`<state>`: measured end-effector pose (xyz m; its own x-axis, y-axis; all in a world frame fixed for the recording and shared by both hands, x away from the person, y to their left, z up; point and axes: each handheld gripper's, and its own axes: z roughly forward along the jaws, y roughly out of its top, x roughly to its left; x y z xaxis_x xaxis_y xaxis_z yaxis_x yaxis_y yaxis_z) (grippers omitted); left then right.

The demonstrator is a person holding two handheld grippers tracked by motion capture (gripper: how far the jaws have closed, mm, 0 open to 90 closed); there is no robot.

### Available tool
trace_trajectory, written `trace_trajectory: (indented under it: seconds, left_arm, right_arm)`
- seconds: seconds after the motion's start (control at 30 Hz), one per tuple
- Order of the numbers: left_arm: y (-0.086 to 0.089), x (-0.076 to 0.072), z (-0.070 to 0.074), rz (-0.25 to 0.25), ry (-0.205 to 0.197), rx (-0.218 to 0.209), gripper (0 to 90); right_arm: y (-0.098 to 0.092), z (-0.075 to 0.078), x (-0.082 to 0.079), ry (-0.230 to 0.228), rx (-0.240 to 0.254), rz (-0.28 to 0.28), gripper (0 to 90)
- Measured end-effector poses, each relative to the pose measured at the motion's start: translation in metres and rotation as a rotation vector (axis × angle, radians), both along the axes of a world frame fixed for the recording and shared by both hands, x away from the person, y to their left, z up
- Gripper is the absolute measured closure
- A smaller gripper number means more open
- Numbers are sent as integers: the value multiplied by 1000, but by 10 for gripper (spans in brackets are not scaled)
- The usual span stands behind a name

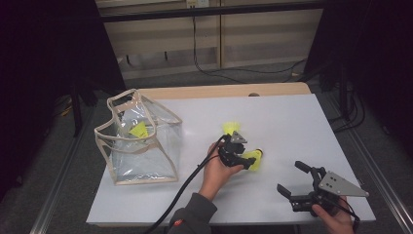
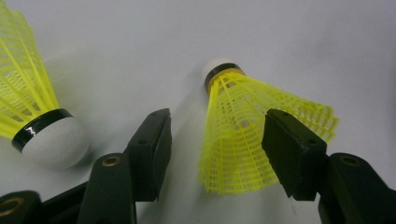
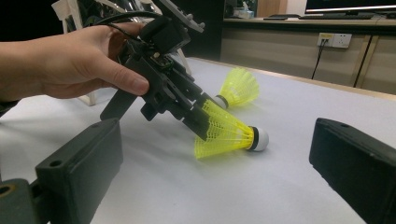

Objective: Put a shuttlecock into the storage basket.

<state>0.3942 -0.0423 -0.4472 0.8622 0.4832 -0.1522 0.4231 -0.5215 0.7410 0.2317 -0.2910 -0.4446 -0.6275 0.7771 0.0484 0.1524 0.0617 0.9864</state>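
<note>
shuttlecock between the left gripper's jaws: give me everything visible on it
The shuttlecock is neon yellow, with a net-like plastic skirt, a gold and black band, and a white rounded cork. It lies on its side on the white table, cork pointing away from the left gripper. The jaws straddle the skirt's wide end; one jaw overlaps the skirt, the other looks apart, so contact is unclear. A second shuttlecock lies beside it, apart.

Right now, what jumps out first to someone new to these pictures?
The yellow shuttlecock lying on its side mid-table, its skirt between the left gripper's fingers. A second shuttlecock lies just behind it, and a third sits inside the clear bag at the table's left. The right gripper waits open nearby.
</note>
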Motion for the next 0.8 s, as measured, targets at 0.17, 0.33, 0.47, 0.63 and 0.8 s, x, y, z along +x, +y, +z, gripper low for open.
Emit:
trace_trajectory:
  seconds: [0.17,0.33,0.47,0.63,0.8]
  left_arm:
    - [-1,1,-1,7,-3,-7,448]
    - [-1,2,-1,6,-6,-1,477]
    - [-2,3,-2,8,-9,-7,484]
    - [-3,4,-3,10,-9,-6,495]
    - [-5,4,-5,7,-4,-4,515]
  right_arm:
    - [-1,0,0,2,0,-5,28]
    - [0,0,1,0,-2,0,28]
    - [-1,0,1,-2,2,-4,28]
    - [0,0,1,-2,-2,-1,28]
    - [-1,0,1,0,1,-4,28]
